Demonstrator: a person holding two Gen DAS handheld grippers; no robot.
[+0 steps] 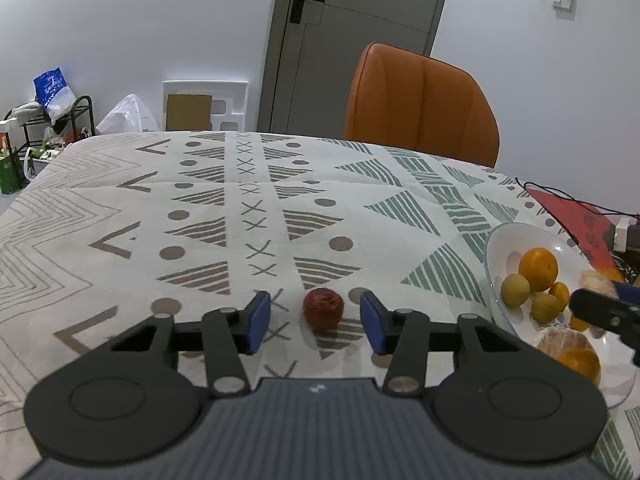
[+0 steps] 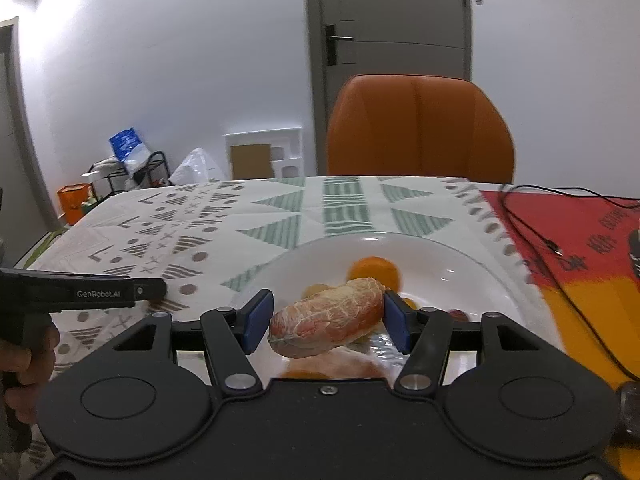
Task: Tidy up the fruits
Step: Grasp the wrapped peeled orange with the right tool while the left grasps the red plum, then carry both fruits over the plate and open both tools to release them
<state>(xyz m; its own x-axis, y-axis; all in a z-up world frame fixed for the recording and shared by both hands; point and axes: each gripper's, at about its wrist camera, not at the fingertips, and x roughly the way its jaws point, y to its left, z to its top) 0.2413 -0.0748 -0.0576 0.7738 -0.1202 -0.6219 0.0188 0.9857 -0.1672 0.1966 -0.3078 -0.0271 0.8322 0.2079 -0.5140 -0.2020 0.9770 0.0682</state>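
Note:
A wrinkled dark red fruit [image 1: 323, 309] lies on the patterned tablecloth. My left gripper [image 1: 316, 322] stands open around it, with a blue pad on each side and neither touching. To the right, a white plate [image 1: 496, 248] holds an orange [image 1: 538, 269], two yellow-green fruits [image 1: 515, 289] and peeled citrus [image 1: 568, 346]. My right gripper [image 2: 328, 322] hangs over the plate [image 2: 460, 252], shut on a peeled pink citrus segment [image 2: 326, 322] that spans the gap between its pads. The left wrist view shows that gripper [image 1: 588, 304] from the side.
An orange chair [image 1: 420, 100] stands at the table's far edge. A red and yellow mat [image 2: 580, 240] with a black cable [image 2: 532, 236] across it lies right of the plate. A hand [image 2: 24, 360] holds the left gripper [image 2: 140, 290] at the left.

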